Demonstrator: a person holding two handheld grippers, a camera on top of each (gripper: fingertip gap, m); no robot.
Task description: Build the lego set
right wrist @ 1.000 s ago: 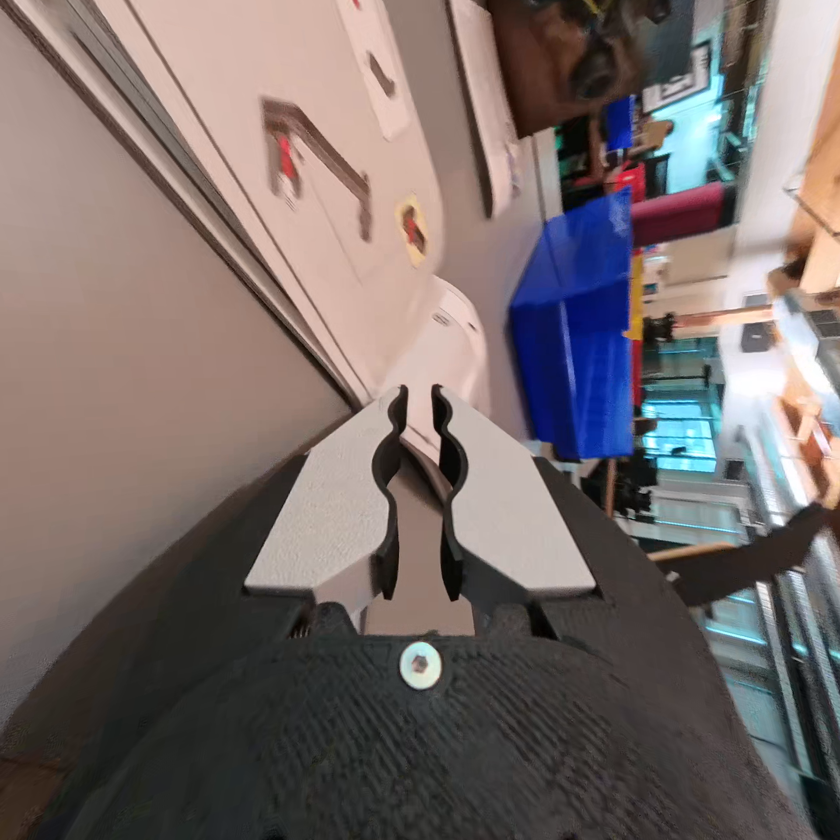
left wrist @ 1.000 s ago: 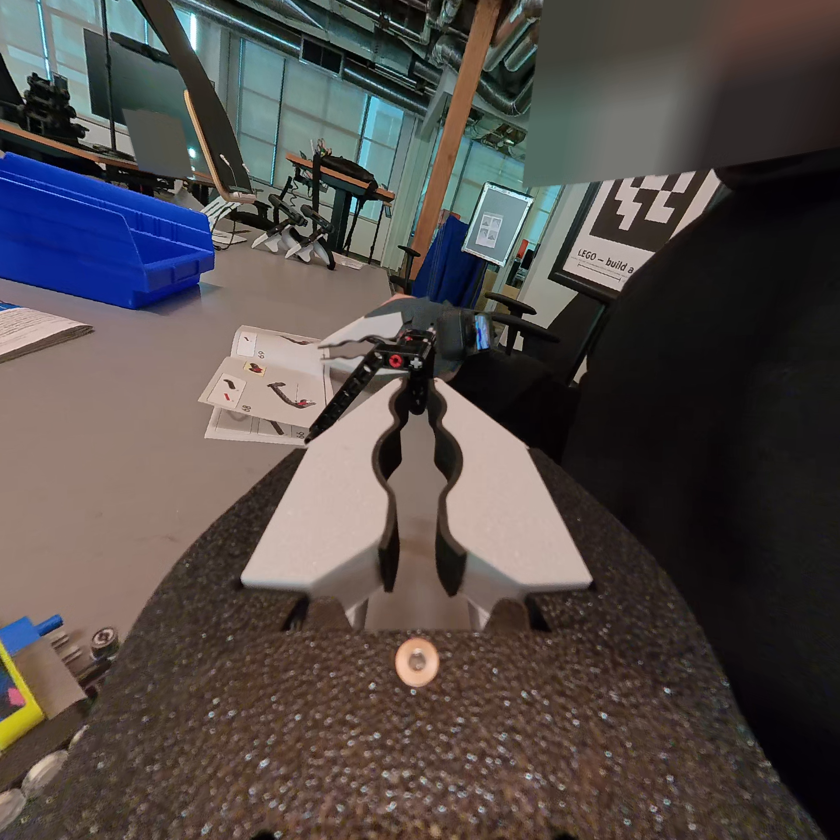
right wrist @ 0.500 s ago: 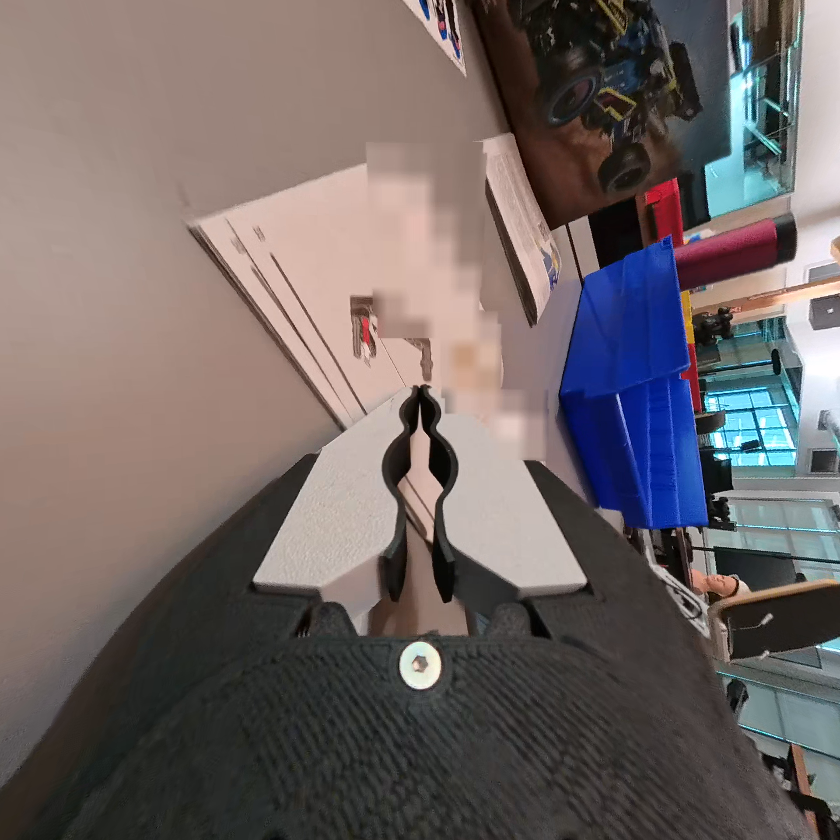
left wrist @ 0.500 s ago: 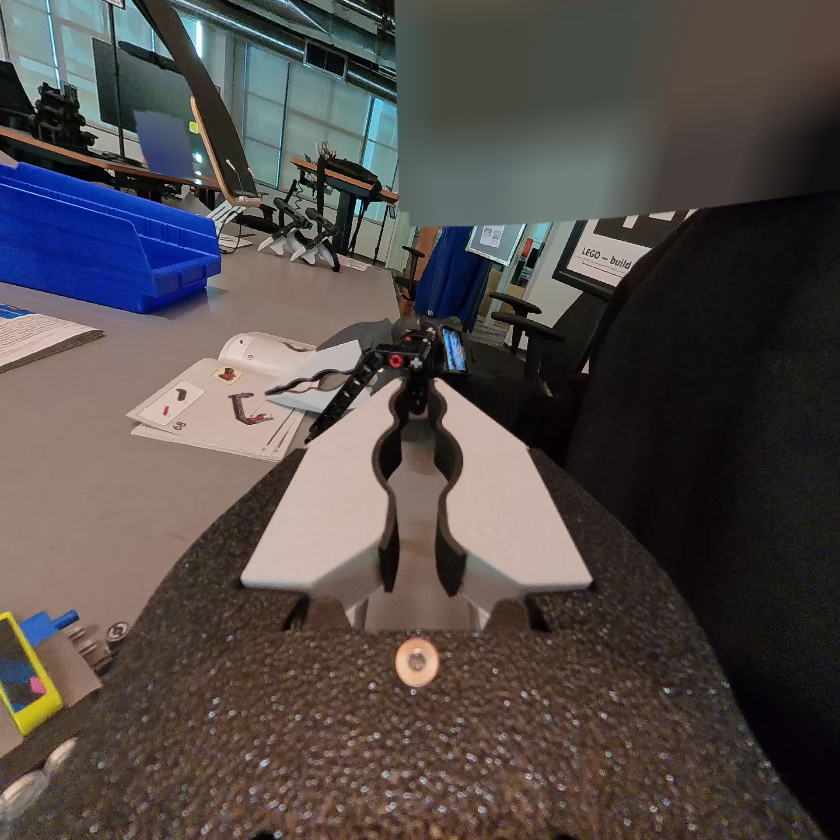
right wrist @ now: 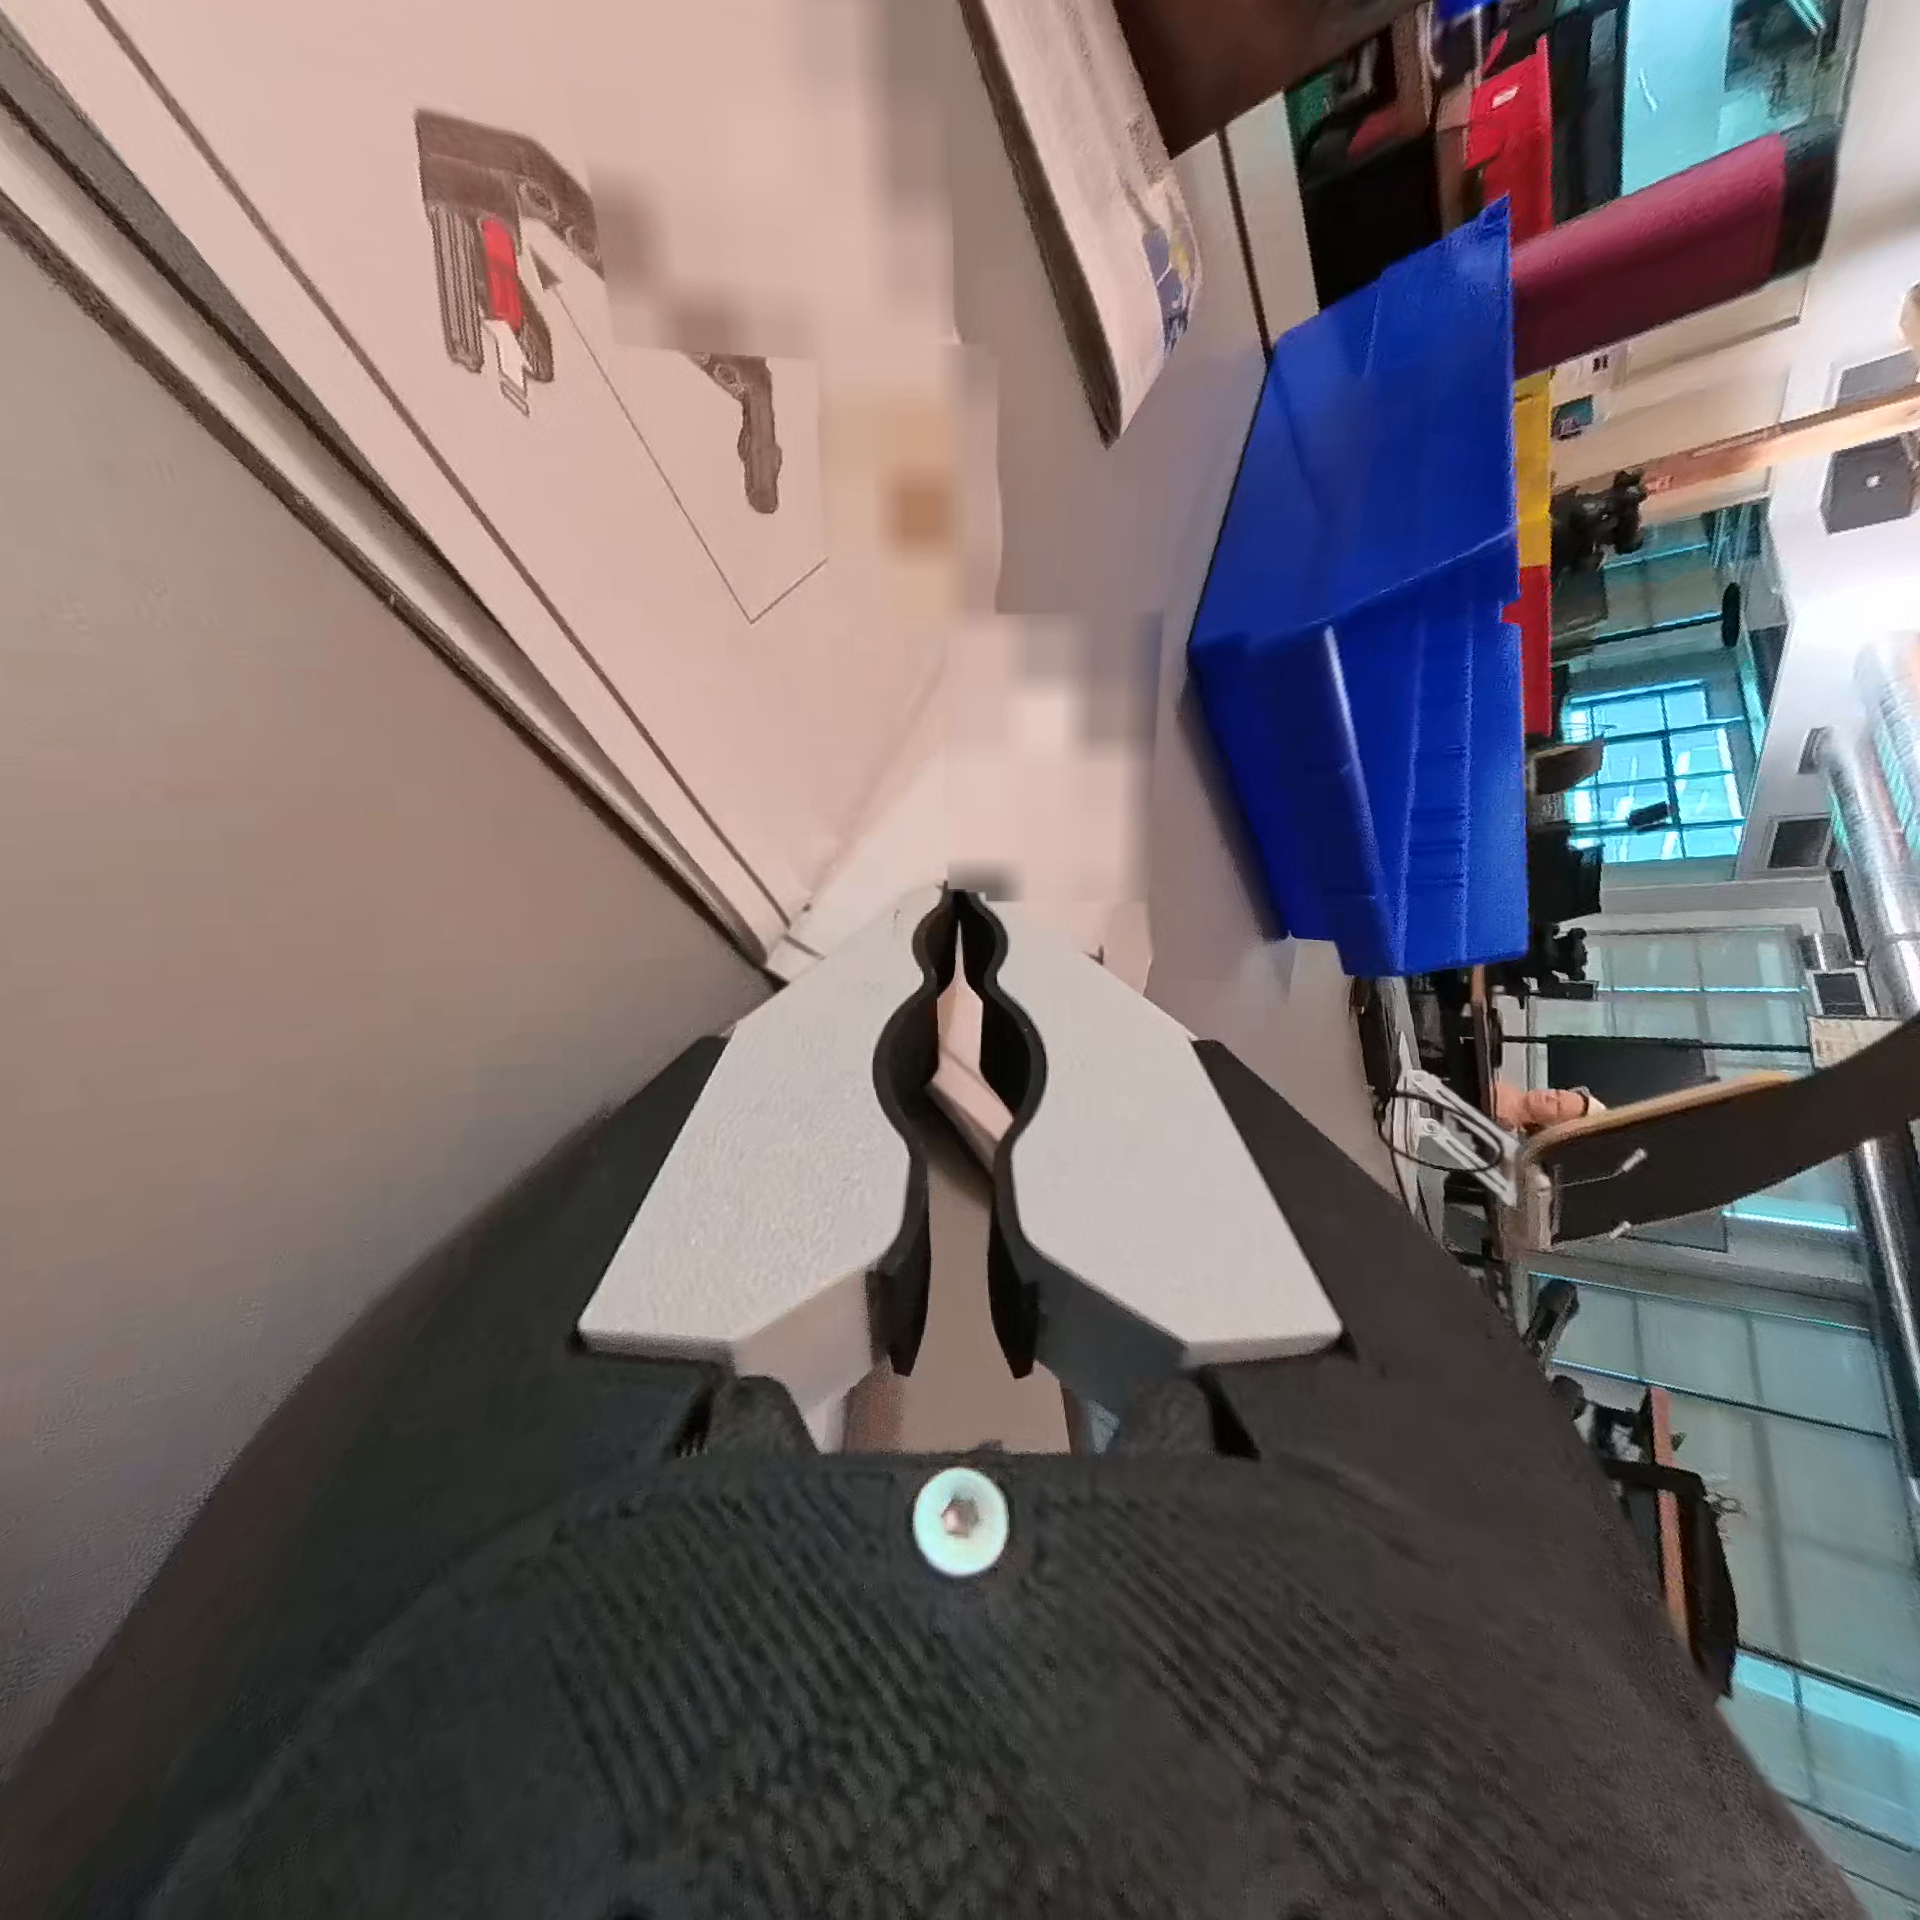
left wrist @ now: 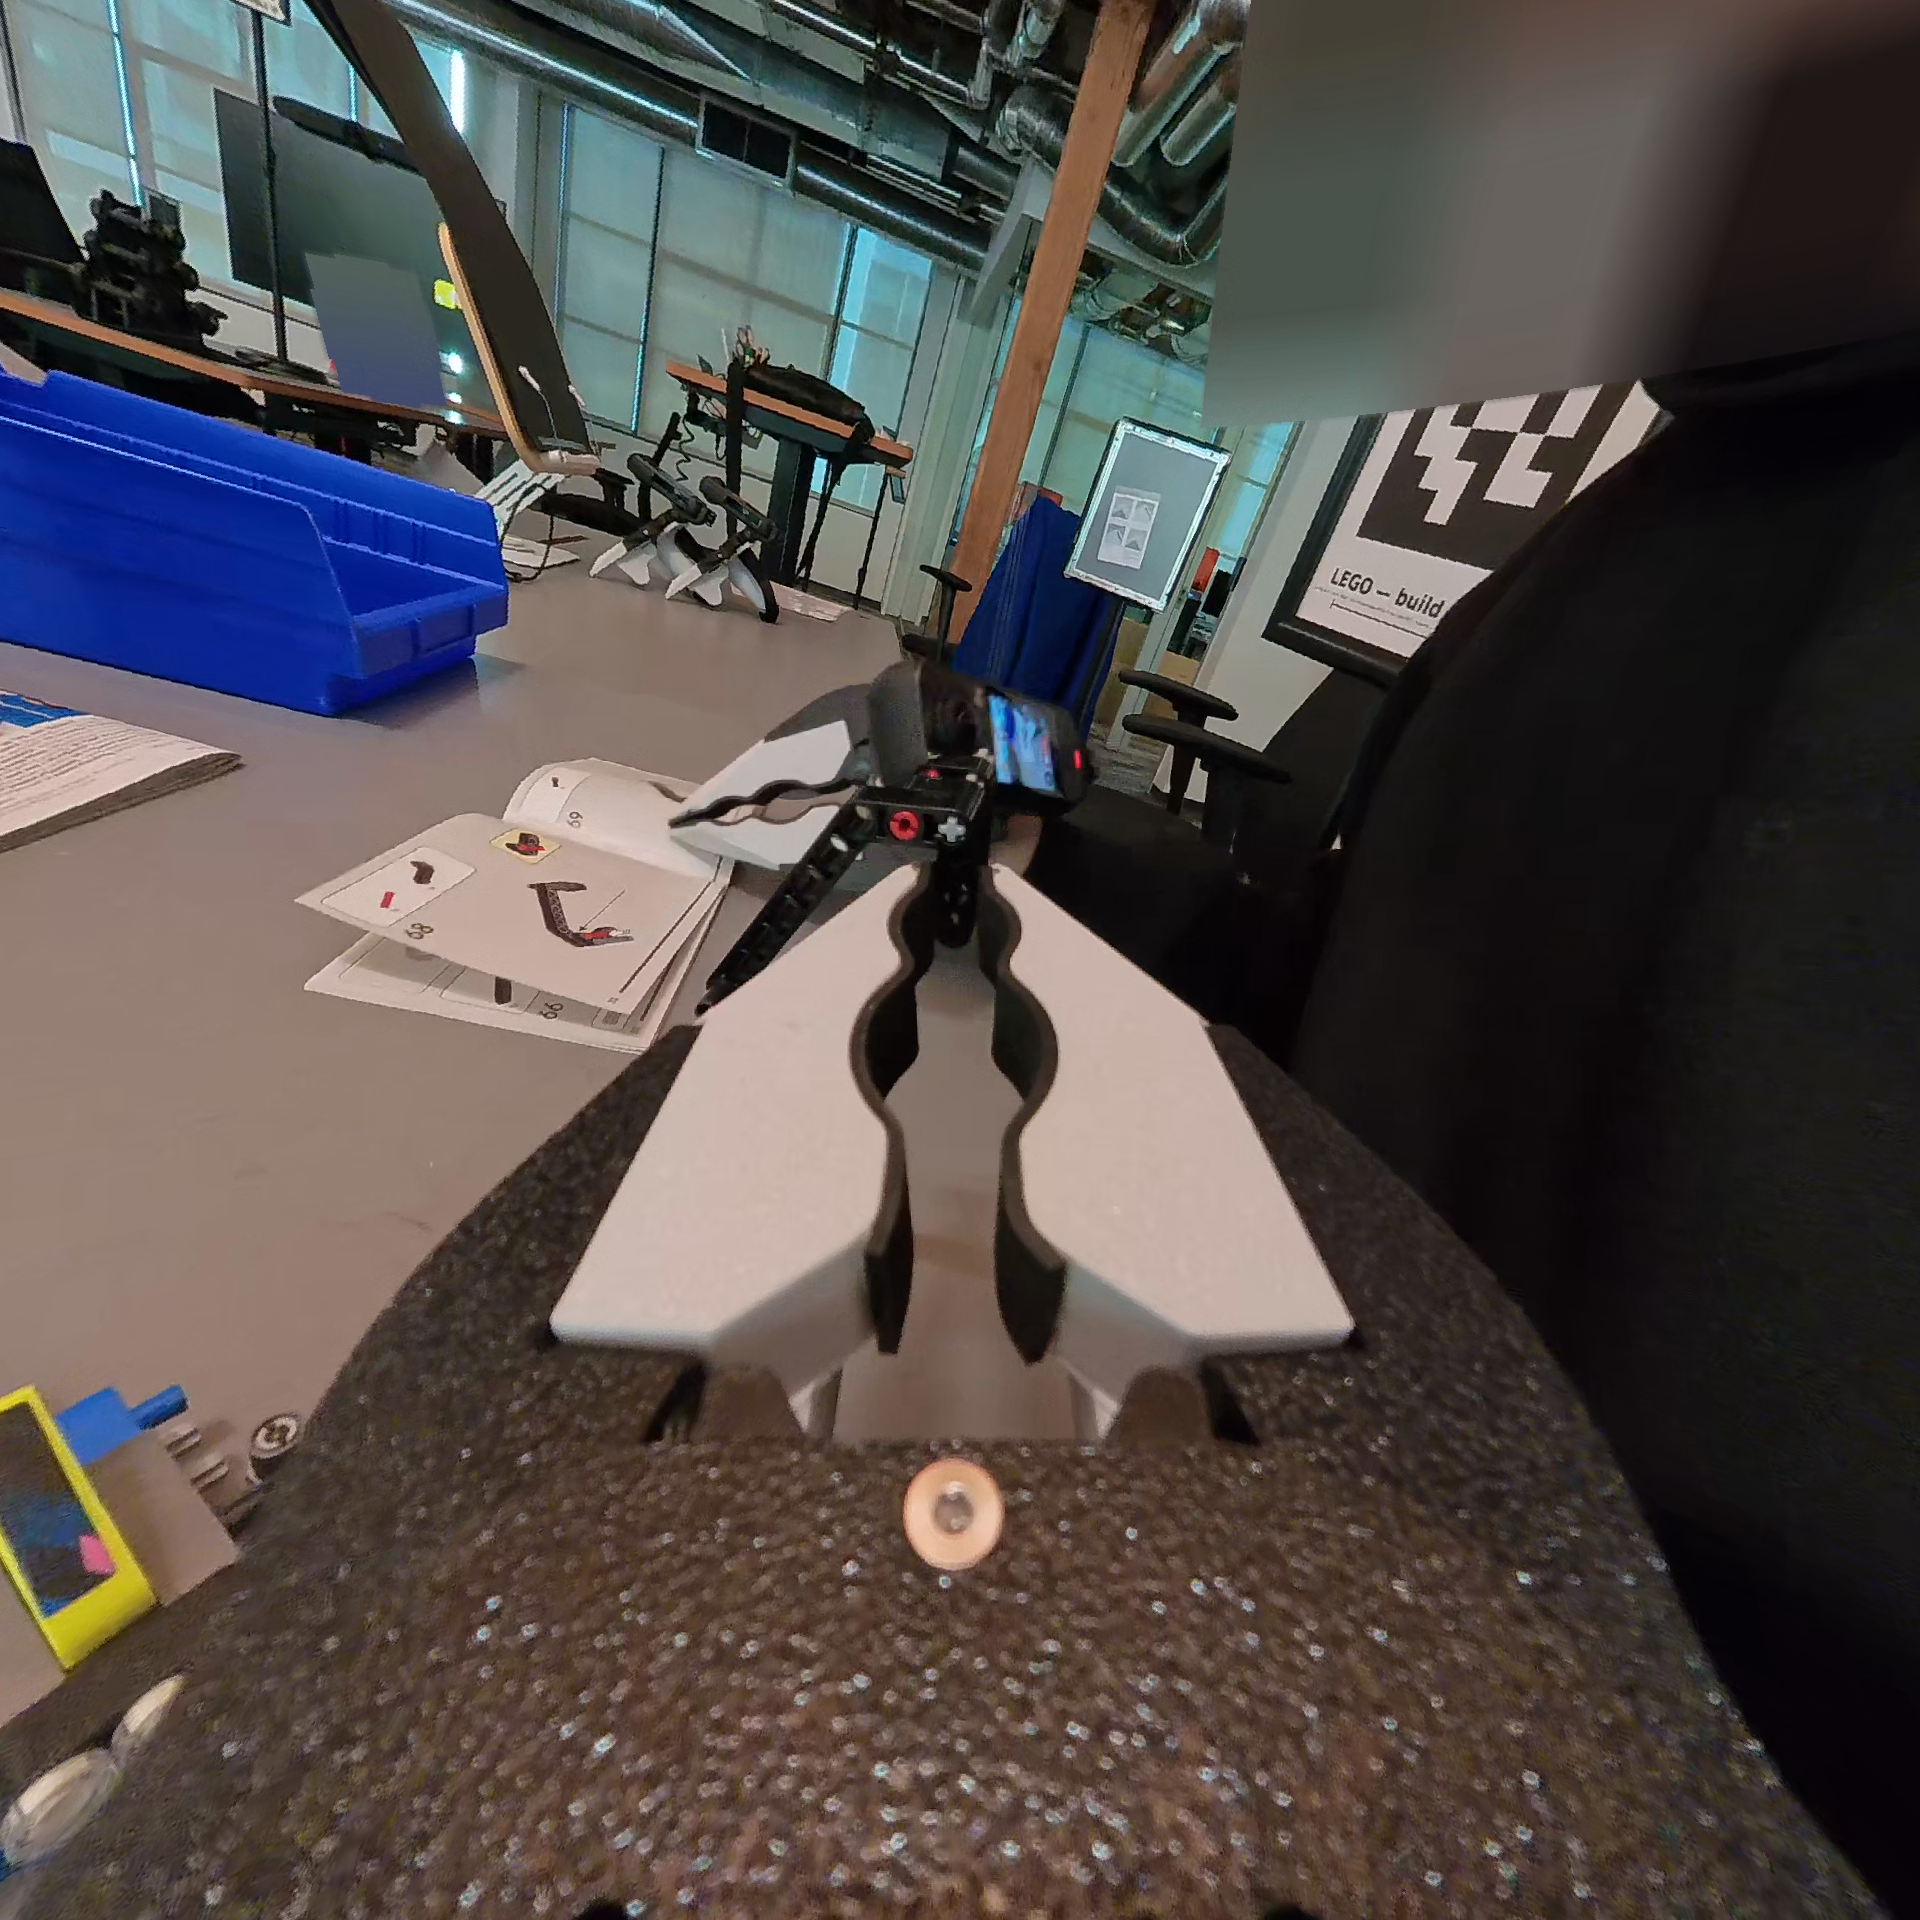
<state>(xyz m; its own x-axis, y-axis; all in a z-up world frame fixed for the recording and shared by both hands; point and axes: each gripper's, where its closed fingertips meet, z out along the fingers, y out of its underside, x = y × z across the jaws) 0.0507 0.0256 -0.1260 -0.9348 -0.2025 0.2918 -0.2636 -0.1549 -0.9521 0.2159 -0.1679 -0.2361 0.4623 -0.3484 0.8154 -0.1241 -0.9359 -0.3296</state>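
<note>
My left gripper [left wrist: 951,883] is shut on a black beam assembly [left wrist: 925,821] with a red pin, held above the grey table [left wrist: 156,1091]; a long black beam [left wrist: 790,920] hangs down to the left from it. My right gripper [right wrist: 954,902] is turned on its side with its tips closed on a page of the open instruction booklet [right wrist: 623,312]. In the left wrist view the right gripper [left wrist: 681,821] reaches over the booklet [left wrist: 499,914], whose top page is lifted off the pages below.
A blue bin [left wrist: 208,561] stands at the back left and also shows in the right wrist view [right wrist: 1382,623]. A second booklet [left wrist: 83,758] lies at the left edge. A yellow box and small parts [left wrist: 62,1538] sit at the near left. A person in dark clothing [left wrist: 1610,1039] fills the right. The left gripper's tips are roughly 30 cm from the right gripper's.
My right gripper closed its fingers at the booklet and the top page now stands lifted. My left gripper kept its hold on the black assembly and shifted only slightly.
</note>
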